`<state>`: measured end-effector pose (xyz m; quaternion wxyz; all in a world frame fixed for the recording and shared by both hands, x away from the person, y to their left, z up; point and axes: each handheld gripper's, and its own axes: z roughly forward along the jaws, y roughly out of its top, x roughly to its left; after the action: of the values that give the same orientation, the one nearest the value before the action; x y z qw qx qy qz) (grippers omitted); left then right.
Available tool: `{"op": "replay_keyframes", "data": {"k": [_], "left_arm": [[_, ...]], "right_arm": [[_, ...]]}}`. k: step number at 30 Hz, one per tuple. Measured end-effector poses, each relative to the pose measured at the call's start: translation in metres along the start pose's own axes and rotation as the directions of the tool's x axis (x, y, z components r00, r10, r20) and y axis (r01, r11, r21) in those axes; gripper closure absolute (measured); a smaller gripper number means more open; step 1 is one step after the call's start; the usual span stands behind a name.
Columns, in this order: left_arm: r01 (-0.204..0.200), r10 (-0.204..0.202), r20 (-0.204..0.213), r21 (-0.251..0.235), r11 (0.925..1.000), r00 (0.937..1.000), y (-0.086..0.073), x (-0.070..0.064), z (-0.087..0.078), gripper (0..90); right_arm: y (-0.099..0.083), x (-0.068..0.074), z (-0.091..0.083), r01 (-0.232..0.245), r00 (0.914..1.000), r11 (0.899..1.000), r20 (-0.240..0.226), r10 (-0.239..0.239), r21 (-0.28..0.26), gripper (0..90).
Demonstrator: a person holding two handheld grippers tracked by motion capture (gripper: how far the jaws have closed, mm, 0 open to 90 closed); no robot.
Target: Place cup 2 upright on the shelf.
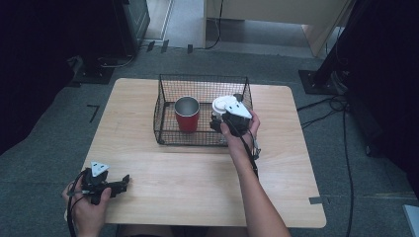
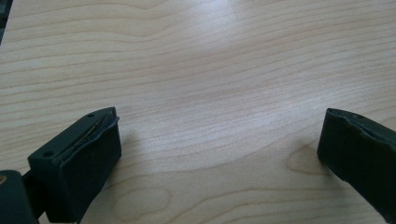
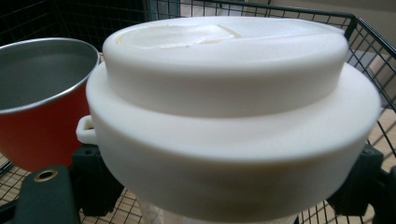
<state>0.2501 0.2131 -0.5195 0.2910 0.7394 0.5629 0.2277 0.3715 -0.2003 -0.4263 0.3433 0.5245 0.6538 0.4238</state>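
Resting at lower left of the high view, the left gripper (image 1: pixel 109 186) sits on the bench (image 1: pixel 197 182) w/ fingers (image 2: pixel 84 154) spread wide and nothing between them; no risk there unless it gets dragged off the near edge.

Mid-frame, the right gripper (image 1: pixel 225 121) reaches into the wire basket (image 1: pixel 168 81). In the right gripper view its fingers (image 3: pixel 93 182) sit on either side of the white-lidded cup (image 3: pixel 233 116), just below the lid, and look closed on it, though the contact pads are hidden by the lid's overhang.

Probable risks: grip is high up near the lid, so the cup could tilt or slip out; lid may pop if squeezed. The red metal cup (image 1: pixel 187 114) stands just beside it at centre, so a sideways swing could knock it over. Basket wall at right is close, so it could snag the gripper.

Hard to tell: cup body and its contents are cut off at bottom; can't say whether the cup rests on the basket floor or is lifted.
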Motion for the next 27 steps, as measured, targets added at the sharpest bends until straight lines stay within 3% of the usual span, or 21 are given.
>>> {"op": "replay_keyframes", "data": {"k": [13,22,27], "left_arm": [[0.001,-0.001,0.000,0.000,1.0000,1.0000,0.000,0.000,0.000,0.0],[0.000,0.000,0.000,0.000,1.0000,1.0000,0.000,0.000,0.000,0.0],[0.000,0.000,0.000,0.000,1.0000,1.0000,0.000,0.000,0.000,0.0]], "right_arm": [[-0.014,-0.010,-0.011,-0.029,0.9996,1.000,-0.005,0.029,-0.005,16.5],[-0.013,-0.013,-0.011,-0.038,0.9992,0.999,-0.012,0.038,0.005,16.0],[-0.013,-0.014,-0.012,-0.024,0.9987,0.999,-0.045,0.025,0.029,7.9]]}}
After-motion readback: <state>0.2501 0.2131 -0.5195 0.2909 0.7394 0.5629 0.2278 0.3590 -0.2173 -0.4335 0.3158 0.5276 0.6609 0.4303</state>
